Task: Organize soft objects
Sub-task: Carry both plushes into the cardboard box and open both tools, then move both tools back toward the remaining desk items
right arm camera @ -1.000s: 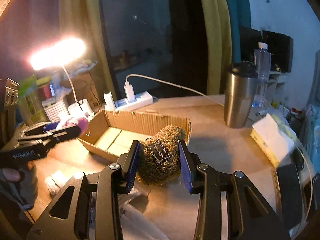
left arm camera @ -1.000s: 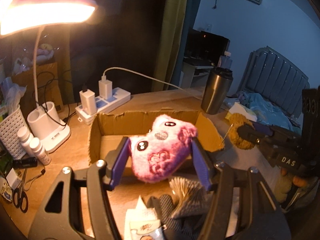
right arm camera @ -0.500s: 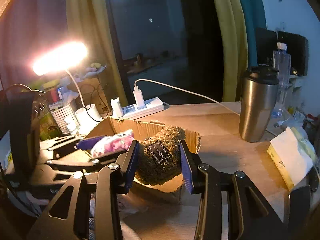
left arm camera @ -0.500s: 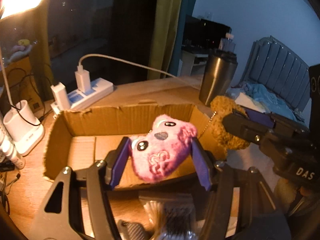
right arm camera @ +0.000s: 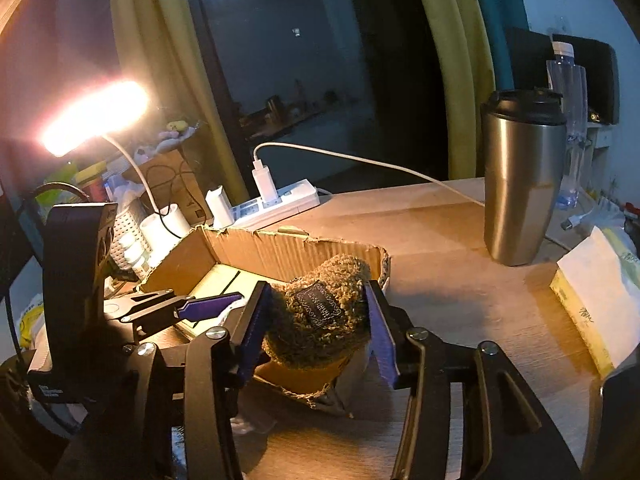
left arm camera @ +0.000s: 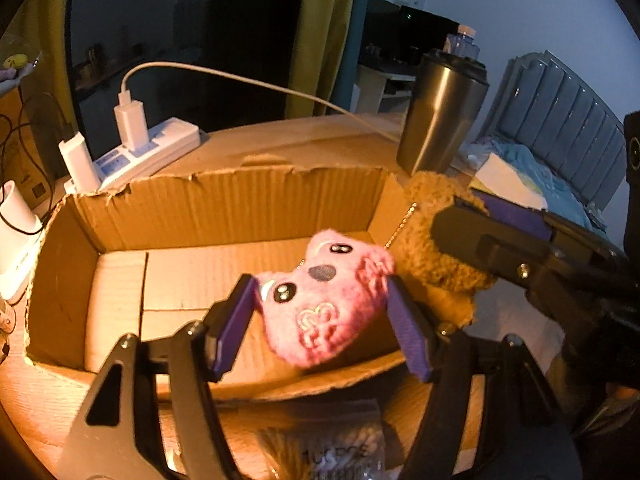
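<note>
My left gripper (left arm camera: 320, 312) is shut on a pink plush toy (left arm camera: 324, 304) with a stitched face, held over the near edge of an open cardboard box (left arm camera: 224, 208). My right gripper (right arm camera: 316, 320) is shut on a brown curly plush (right arm camera: 316, 312) with a dark label, held over the box's right end (right arm camera: 340, 248). The brown plush (left arm camera: 436, 252) and the right gripper also show at the right of the left wrist view. The left gripper's purple fingers (right arm camera: 208, 306) show at the left of the right wrist view, reaching over the box.
A steel tumbler (right arm camera: 520, 176) stands right of the box. A white power strip (left arm camera: 148, 156) with chargers lies behind it. A lit desk lamp (right arm camera: 96, 116) and a basket stand at the left. A yellow-edged tissue pack (right arm camera: 596, 296) lies at the right. A plastic packet (left arm camera: 332, 444) lies below the left gripper.
Both grippers have moved forward over the box with their plush toys. The box now looks larger and closer in both views.
</note>
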